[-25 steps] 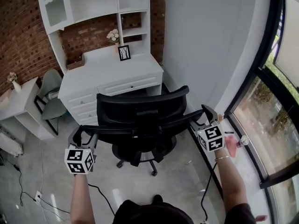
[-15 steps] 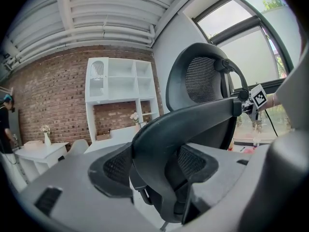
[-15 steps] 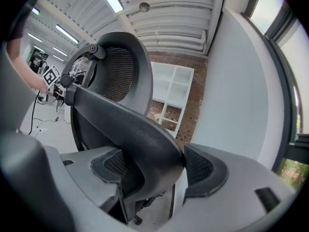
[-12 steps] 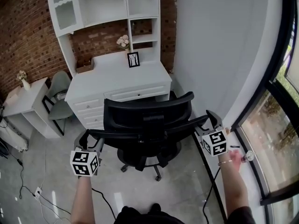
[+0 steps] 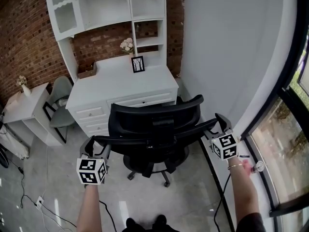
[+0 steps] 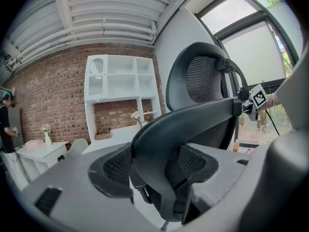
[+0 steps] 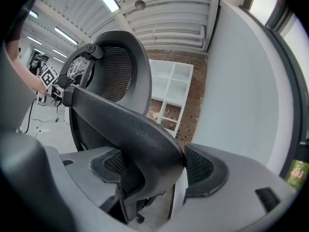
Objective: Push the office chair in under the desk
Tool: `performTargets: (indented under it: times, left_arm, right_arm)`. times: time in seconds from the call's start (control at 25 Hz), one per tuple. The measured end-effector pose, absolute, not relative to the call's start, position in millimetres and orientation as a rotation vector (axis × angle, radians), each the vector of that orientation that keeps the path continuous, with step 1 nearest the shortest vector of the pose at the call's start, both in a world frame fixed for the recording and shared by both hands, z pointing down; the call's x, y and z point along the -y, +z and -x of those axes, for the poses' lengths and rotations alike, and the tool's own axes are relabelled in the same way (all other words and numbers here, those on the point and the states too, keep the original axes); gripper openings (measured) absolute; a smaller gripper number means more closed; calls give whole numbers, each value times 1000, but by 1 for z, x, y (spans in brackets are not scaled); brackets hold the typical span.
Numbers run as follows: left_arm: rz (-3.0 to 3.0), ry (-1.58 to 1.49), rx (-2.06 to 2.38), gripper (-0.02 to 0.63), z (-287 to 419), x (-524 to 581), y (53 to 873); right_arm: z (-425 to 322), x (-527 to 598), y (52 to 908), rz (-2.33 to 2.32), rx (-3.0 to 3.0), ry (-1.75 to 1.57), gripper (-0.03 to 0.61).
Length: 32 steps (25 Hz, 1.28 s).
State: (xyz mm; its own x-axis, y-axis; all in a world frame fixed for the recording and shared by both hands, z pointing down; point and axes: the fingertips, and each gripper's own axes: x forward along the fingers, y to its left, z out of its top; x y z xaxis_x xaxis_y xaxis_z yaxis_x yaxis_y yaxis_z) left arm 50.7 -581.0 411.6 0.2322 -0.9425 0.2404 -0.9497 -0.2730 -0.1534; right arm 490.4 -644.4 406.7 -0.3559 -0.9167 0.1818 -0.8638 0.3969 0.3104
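While parked on the floor close before the front edge of the white desk (image 5: 120,81), toward its right end, backrest (image 5: 154,111) on the side away from it: black office chair (image 5: 153,151). Left gripper (image 5: 95,146) clamped on the left armrest (image 6: 183,124), pads (image 6: 112,169) pressed to both its sides. Right gripper (image 5: 218,125) likewise closed on the right armrest (image 7: 130,124), fingers (image 7: 208,170) pinching it from either side. At the desk's back edge, a framed picture (image 5: 138,64) and a small bunch of flowers (image 5: 127,45).
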Motion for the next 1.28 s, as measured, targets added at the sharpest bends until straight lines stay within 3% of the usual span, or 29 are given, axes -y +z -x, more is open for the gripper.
performTargets:
  times: [0.72,1.28]
  left_arm:
    - [-2402,475,1893,278,-75,632,414]
    - [-2433,448,1860,278,-69,599,410]
  right_arm:
    - [-511,717,412,-1477,2342,-177,314]
    - [-519,680,407,-1630,2420,62,318]
